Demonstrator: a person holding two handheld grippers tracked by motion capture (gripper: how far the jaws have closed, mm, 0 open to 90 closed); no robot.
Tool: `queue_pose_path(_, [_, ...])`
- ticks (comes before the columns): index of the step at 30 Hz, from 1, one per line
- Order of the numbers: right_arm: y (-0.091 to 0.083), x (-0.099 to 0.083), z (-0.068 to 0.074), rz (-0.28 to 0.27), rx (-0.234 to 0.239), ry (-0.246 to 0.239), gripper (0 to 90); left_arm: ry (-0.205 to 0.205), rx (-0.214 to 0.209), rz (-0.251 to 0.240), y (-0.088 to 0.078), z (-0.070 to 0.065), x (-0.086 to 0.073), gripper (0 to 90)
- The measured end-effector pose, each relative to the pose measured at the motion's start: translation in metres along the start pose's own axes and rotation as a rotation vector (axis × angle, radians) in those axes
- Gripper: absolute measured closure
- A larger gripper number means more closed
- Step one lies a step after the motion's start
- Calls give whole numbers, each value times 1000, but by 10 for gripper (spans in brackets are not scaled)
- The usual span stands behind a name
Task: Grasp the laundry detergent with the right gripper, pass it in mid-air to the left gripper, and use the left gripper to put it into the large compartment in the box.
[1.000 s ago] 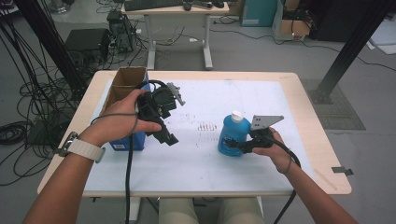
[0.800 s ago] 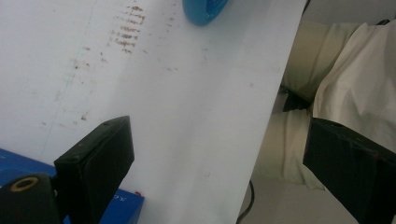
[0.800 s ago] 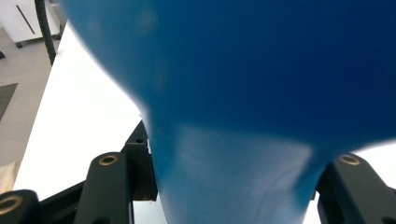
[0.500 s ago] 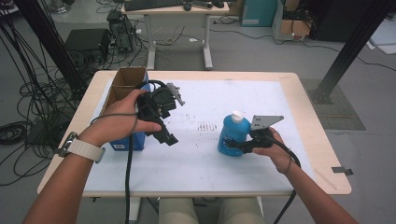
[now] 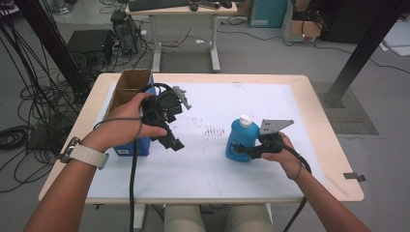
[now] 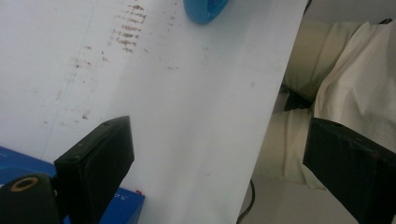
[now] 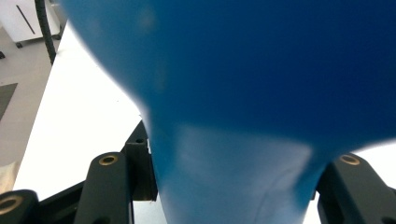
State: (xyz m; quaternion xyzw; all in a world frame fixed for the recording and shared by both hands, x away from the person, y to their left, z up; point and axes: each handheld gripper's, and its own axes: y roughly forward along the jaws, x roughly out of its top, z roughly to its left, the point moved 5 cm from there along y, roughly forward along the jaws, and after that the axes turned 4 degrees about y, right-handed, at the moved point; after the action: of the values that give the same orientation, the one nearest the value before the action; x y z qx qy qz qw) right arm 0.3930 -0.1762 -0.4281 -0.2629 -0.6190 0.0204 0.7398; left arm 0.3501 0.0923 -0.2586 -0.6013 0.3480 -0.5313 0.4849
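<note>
Left to right: a cardboard box [image 5: 126, 86] with open compartments sits at the table's [image 5: 203, 169] far left edge, a blue box [image 5: 126, 147] just in front of it. My left gripper [image 5: 167, 126] hangs over the white mat just right of those boxes, jaws wide apart, nothing between them; in the left gripper view they frame bare mat and the table's near edge. Some brown smudges [image 5: 215, 130] mark the mat mid-table. Right of those stands the blue bottle [image 5: 240, 140], upright, white cap [image 5: 245, 121] on top, long axis vertical. My right gripper [image 5: 244, 151] comes in level from the right and is clamped on the bottle low on its body; in the right gripper view the blue plastic [image 7: 233, 93] sits pinched between both jaws. So the bottle is in my right jaws, well apart from the left ones, which point down and toward me, not at it. Right hand [image 5: 285, 154] owns the bottle; judging from this, any next move, lift or carry toward the cardboard box, goes leftward across the mat, and the left would have to turn right to help.
</note>
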Motion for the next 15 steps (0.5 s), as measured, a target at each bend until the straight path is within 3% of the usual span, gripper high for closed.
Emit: queue_pose_path(15, [0, 0, 0, 1, -2, -6, 423, 1, 13, -5, -4, 0, 2, 90])
